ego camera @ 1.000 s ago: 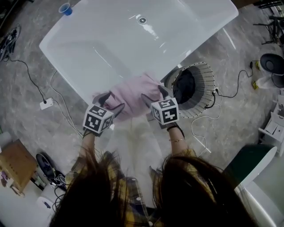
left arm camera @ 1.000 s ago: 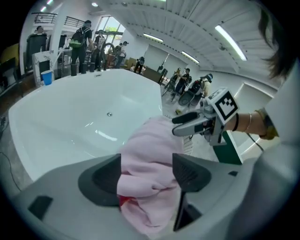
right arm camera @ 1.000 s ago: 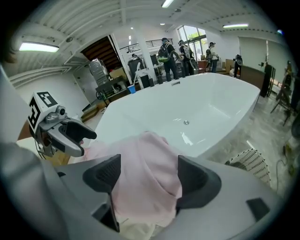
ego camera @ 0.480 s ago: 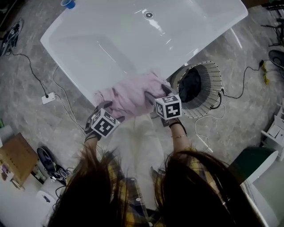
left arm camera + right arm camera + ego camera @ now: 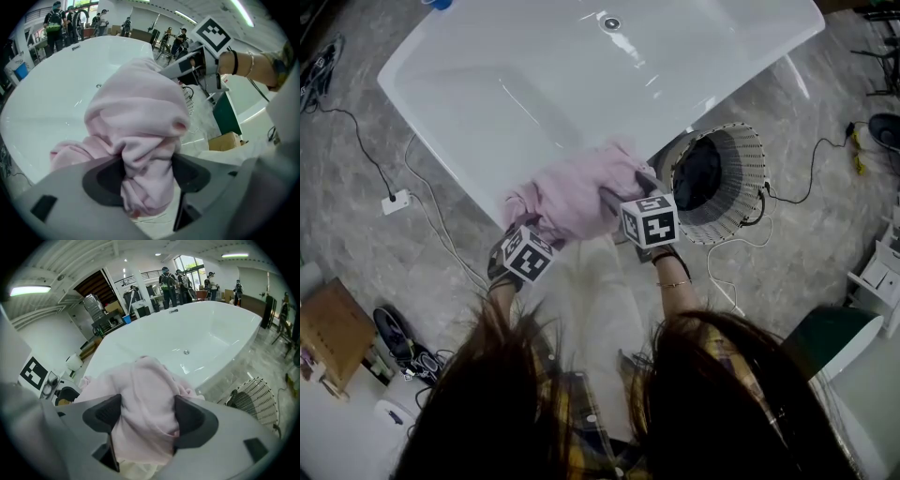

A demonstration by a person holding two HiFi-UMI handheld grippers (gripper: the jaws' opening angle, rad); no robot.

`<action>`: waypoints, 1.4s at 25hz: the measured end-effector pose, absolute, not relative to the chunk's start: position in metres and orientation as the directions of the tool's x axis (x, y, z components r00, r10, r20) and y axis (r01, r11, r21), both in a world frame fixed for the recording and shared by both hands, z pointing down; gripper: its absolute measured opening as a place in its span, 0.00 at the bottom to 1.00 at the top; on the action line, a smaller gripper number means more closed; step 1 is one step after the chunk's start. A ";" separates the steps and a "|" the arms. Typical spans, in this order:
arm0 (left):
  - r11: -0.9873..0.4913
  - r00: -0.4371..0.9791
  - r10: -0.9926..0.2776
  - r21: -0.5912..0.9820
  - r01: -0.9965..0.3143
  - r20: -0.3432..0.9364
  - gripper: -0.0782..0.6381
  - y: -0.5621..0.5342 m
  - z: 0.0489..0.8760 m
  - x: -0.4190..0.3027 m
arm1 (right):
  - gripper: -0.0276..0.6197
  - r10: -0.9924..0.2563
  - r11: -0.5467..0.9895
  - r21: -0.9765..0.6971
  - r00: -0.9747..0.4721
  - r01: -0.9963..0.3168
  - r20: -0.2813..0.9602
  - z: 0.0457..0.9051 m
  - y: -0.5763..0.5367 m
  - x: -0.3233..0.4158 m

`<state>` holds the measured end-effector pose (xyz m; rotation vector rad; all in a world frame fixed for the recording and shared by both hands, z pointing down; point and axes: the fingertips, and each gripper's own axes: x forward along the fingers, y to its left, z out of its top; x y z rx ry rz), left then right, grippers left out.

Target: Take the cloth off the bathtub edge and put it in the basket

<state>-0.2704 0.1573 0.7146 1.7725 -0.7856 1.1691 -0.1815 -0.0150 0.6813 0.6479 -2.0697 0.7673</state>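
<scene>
The one pink cloth (image 5: pixel 577 192) is bunched up between the two grippers, over the near edge of the single white bathtub (image 5: pixel 534 75); no view settles whether any fold rests on the rim. Its long axis runs side to side, from one gripper across to the other, roughly along that edge. The left gripper (image 5: pixel 523 230) has a thick wad of the cloth between its jaws, which are closing on it, with both pads touching fabric. The right gripper (image 5: pixel 630 192) holds the other end, its jaws pressed in on a broad fold that spills out above and below them. The one wire basket (image 5: pixel 741 155) stands on the floor at the tub's right, mouth up, just beside the right gripper and well apart from the left, so the carry likely goes rightward with the right hand leading. The basket's inside looks dark; what it holds cannot be told.
</scene>
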 end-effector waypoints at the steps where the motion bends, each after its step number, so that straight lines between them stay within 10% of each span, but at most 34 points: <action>1: -0.447 0.372 -0.042 0.315 -0.837 0.927 0.56 0.157 0.715 -0.270 | 0.62 -0.172 0.682 -0.290 -0.533 -0.671 0.828 0.681 -0.015 -0.181; 17: -0.380 0.381 -0.088 0.322 -0.867 0.921 0.32 0.149 0.699 -0.266 | 0.24 -0.102 0.674 -0.322 -0.516 -0.664 0.850 0.672 -0.006 -0.179; 35: -0.425 0.426 -0.199 0.314 -0.849 0.882 0.29 0.122 0.660 -0.275 | 0.22 -0.185 0.615 -0.344 -0.554 -0.709 0.811 0.633 -0.003 -0.179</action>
